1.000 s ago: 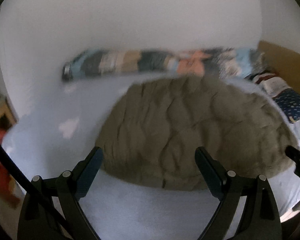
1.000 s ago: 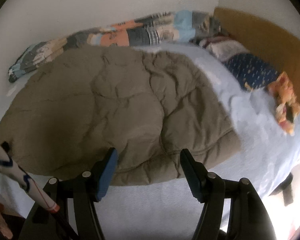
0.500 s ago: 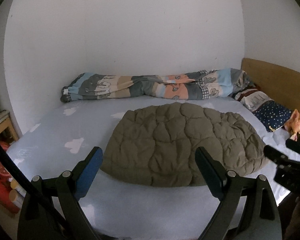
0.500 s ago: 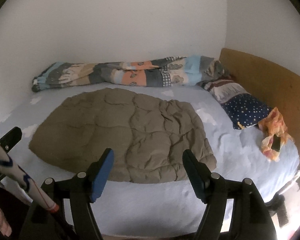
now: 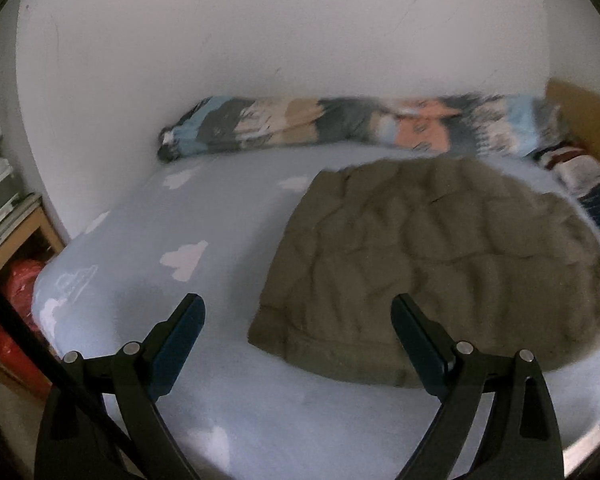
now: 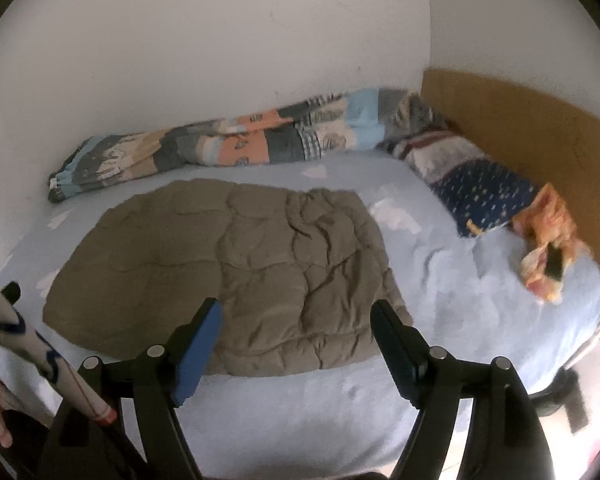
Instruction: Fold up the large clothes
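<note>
The olive quilted garment [image 6: 228,276] lies mid-frame on the pale blue bed [image 6: 440,292]. The left gripper [image 5: 298,320] gapes empty; the right gripper [image 6: 296,320], jaws just widening, holds nothing — each should pinch a near hem corner squarely.

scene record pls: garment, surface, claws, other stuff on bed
garment: olive quilted coat, lying flat, folded over, near front edge of bed
surface: bed, light blue sheet with white clouds
left claw: open, holds nothing
right claw: open, jaws have just been opening, holds nothing
along wall: rolled patchwork blanket
by headboard: pillows, orange toy
</note>
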The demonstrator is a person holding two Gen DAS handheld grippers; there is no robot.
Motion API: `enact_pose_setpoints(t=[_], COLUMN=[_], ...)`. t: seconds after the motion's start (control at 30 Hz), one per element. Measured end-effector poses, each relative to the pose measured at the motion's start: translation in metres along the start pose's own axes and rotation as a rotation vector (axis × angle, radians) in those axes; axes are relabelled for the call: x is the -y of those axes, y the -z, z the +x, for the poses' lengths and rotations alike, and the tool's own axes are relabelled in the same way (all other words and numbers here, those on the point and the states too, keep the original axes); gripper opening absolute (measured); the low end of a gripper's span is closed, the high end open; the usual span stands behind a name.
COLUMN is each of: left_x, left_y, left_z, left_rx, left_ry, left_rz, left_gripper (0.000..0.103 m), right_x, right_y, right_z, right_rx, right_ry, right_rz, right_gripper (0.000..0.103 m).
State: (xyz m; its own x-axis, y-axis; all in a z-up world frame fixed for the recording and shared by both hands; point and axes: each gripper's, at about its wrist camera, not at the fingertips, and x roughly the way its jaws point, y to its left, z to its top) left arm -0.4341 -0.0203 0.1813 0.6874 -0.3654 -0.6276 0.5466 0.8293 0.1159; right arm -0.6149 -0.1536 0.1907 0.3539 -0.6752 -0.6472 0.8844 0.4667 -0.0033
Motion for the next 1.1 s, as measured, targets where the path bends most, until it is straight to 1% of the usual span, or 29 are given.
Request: enact_pose_setpoints(t=[0.03, 0.07, 0.1, 0.13, 0.2, 0.27, 0.4, 0.47, 0.67, 1.1], left_x=[0.0, 0.0, 0.001, 0.002, 0.003, 0.004, 0.01, 0.013, 0.015, 0.018], left_y=[0.001, 0.002, 0.004, 0.006, 0.012, 0.015, 0.018, 0.02, 0.021, 0.02], left_z=[0.008, 0.02, 0.029, 0.036, 0.049, 0.062, 0.073, 0.079, 0.085, 0.086], left_rx=[-0.005, -0.016, -0.025, -0.032, -0.045, -0.073, -0.074, -0.078, -0.079, -0.077], left_ry=[-0.024, -0.042, -0.05, -0.064, -0.078, -0.075, -0.047, -0.041, -0.027, -0.032], left_rz=[-0.005, -0.008, -0.006, -0.003, -0.004, -0.012, -0.017, -0.019, -0.039, -0.034], left_gripper=[0.094, 0.094, 0.094, 0.094, 0.094, 0.094, 0.094, 0.094, 0.094, 0.094], right_x=[0.001, 0.004, 0.008, 0.014, 0.022, 0.031, 0.042, 0.041, 0.036, 0.033], right_y=[0.0, 0.0, 0.0, 0.0, 0.002, 0.007, 0.019, 0.019, 0.023, 0.025], right_z=[0.011, 0.023, 0.037, 0.054, 0.071, 0.089, 0.109, 0.11, 0.115, 0.121], right_rx=[-0.018, -0.04, -0.067, -0.105, -0.138, -0.164, -0.215, -0.202, -0.21, -0.224], right_ry=[0.004, 0.007, 0.011, 0.017, 0.021, 0.033, 0.04, 0.048, 0.07, 0.092], right_rz=[-0.001, -0.001, 0.005, 0.025, 0.056, 0.076, 0.106, 0.091, 0.059, 0.038], right_gripper=[0.08, 0.074, 0.066, 0.062, 0.046, 0.045, 0.045, 0.045, 0.046, 0.048])
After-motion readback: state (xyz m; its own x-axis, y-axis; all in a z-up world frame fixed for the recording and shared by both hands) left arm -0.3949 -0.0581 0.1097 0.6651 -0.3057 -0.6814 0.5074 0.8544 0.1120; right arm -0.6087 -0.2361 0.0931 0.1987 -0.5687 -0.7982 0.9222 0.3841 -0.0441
